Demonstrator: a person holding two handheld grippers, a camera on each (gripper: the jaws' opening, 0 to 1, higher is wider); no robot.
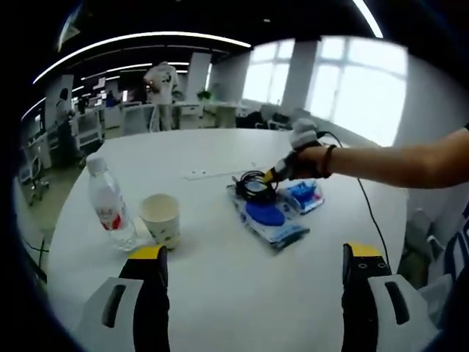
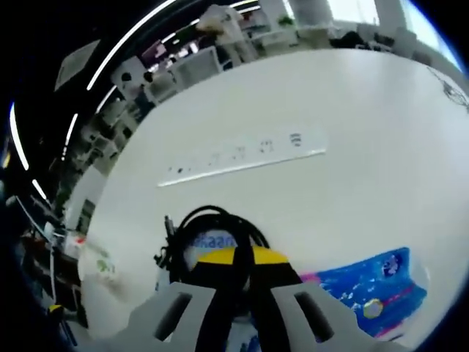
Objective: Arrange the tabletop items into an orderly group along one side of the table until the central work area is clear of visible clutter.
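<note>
A coiled black cable (image 1: 255, 185) lies on a blue-and-white packet (image 1: 267, 217) near the middle of the round white table (image 1: 220, 293). A smaller blue packet (image 1: 304, 195) lies beside it. A person's hand holds my right gripper (image 1: 272, 176) down at the coil. In the right gripper view its yellow-tipped jaws (image 2: 242, 258) are shut together over the near edge of the black cable (image 2: 212, 220), with the blue packet (image 2: 374, 290) to the right. My left gripper (image 1: 255, 251) hovers open over the near table edge, with nothing between its jaws.
A water bottle (image 1: 108, 205) and a paper cup (image 1: 161, 220) stand at the table's left. A white power strip (image 2: 242, 158) lies flat beyond the cable. A thin black cord (image 1: 364, 202) trails off the table's right edge. Desks and a standing person are far behind.
</note>
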